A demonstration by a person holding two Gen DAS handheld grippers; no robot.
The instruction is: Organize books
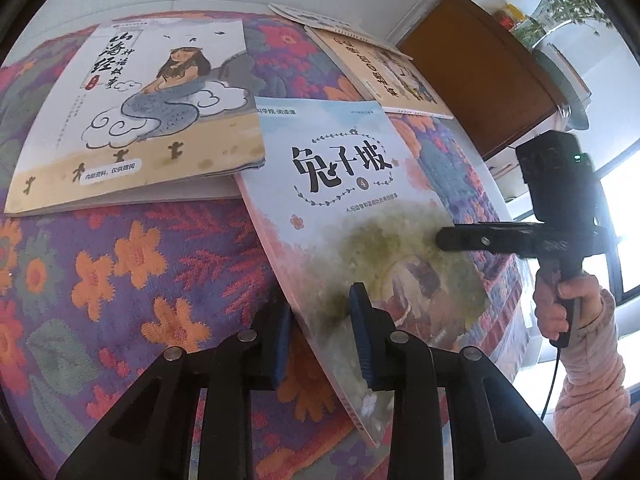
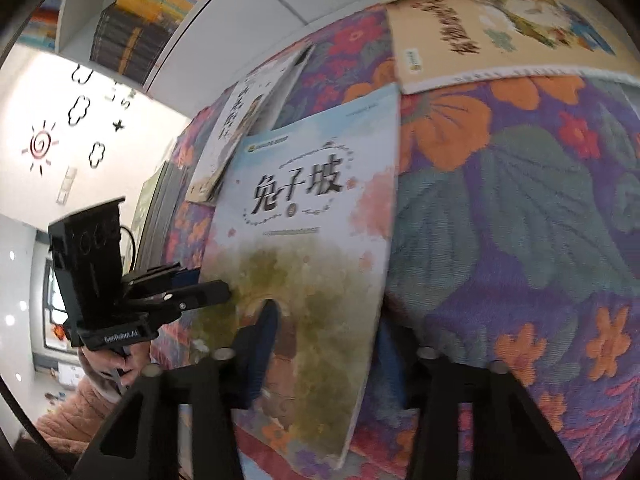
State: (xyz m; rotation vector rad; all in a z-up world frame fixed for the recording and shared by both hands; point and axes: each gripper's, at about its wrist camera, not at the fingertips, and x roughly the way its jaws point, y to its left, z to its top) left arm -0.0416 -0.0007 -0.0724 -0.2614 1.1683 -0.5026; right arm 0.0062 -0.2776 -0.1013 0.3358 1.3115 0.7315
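Pale blue picture book with a watercolour cover (image 1: 360,216) lies tilted on the floral woven cloth (image 1: 120,272), overlapping the cream mermaid-cover book (image 1: 132,112). Left gripper (image 1: 324,344) clamps its near-left edge; right gripper (image 2: 328,360) clamps its near-right edge.

Floral cloth (image 1: 120,272), brown cabinet (image 1: 480,80) w/ plant (image 1: 560,4) — sun decal (image 2: 40,146).

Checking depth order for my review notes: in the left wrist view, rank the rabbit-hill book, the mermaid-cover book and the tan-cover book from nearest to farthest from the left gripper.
1. Rabbit-hill book, clamped in the left gripper.
2. Mermaid-cover book, upper left.
3. Tan-cover book, upper right, farthest.
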